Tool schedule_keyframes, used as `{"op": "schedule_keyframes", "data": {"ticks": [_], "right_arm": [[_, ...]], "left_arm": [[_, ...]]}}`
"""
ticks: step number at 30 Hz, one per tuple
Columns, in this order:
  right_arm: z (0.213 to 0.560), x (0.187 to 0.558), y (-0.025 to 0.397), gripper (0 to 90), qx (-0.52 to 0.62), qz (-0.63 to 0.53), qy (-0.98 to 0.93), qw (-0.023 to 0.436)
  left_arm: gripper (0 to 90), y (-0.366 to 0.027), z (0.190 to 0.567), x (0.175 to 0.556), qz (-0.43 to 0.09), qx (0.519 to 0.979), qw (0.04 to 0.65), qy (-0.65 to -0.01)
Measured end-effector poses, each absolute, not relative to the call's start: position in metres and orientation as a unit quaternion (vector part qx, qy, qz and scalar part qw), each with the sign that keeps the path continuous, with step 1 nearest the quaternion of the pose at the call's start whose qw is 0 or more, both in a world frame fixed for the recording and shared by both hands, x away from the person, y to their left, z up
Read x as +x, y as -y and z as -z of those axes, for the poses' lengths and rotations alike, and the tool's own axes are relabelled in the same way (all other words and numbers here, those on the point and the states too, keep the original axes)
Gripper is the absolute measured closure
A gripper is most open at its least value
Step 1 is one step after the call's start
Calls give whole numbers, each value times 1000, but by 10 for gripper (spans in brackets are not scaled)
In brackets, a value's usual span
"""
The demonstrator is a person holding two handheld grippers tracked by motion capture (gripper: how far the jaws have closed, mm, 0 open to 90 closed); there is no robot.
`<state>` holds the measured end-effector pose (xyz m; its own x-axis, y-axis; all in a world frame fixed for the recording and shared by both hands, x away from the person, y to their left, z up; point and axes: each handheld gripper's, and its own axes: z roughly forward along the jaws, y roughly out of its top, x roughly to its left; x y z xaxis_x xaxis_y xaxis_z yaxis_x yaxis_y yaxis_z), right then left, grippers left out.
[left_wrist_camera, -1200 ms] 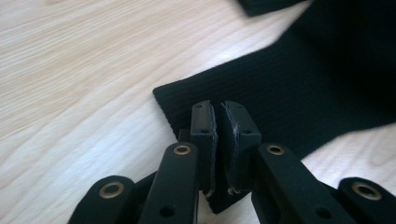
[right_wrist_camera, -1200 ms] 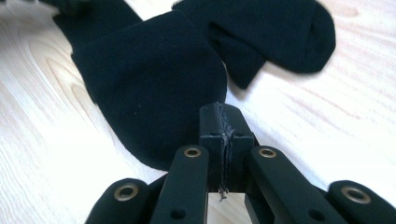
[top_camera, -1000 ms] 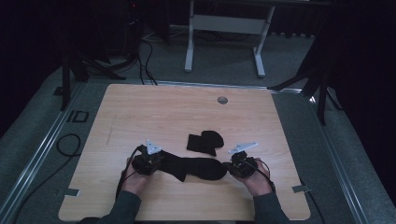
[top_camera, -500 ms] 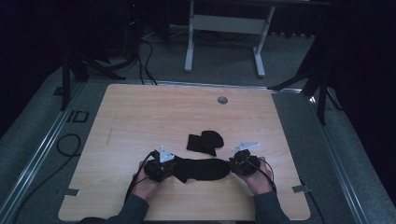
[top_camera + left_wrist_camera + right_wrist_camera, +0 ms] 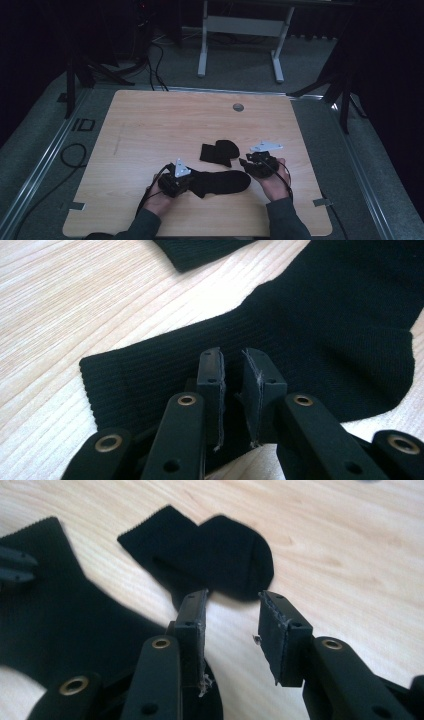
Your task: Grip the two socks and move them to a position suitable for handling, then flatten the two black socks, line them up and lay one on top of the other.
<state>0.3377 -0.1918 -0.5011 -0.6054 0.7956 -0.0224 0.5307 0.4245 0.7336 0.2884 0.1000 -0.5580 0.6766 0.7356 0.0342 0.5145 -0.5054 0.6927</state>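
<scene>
Near the counter's front edge my left gripper (image 5: 176,183) has its jaws narrow over the flat sock's (image 5: 222,182) cuff, right gripper (image 5: 257,165) jaws wide, holding nothing.

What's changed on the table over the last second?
The left gripper slid right along the table's near side, bunching the long sock shorter toward the right gripper. The right gripper lifted back off the sock's toe end, its fingers now apart and empty. The folded sock and the table stayed put.
</scene>
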Motion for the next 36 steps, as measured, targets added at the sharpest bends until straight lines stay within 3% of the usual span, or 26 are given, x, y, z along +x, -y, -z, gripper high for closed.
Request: {"op": "schedule_keyframes", "data": {"ticks": [17,28,34,36], "right_arm": [[523,396,170,637,432,-326,-820,184],[544,411,159,602,440,-306,-829,161],[548,411,155,644,442,-286,-834,168],[548,410,154,697,441,-284,-835,165]], "left_arm": [[788,-101,558,289,-162,852,338,-366],[787,-101,559,289,-162,851,339,-366],[787,-101,559,289,-163,851,340,-366],[787,-101,559,289,-163,851,340,-366]]}}
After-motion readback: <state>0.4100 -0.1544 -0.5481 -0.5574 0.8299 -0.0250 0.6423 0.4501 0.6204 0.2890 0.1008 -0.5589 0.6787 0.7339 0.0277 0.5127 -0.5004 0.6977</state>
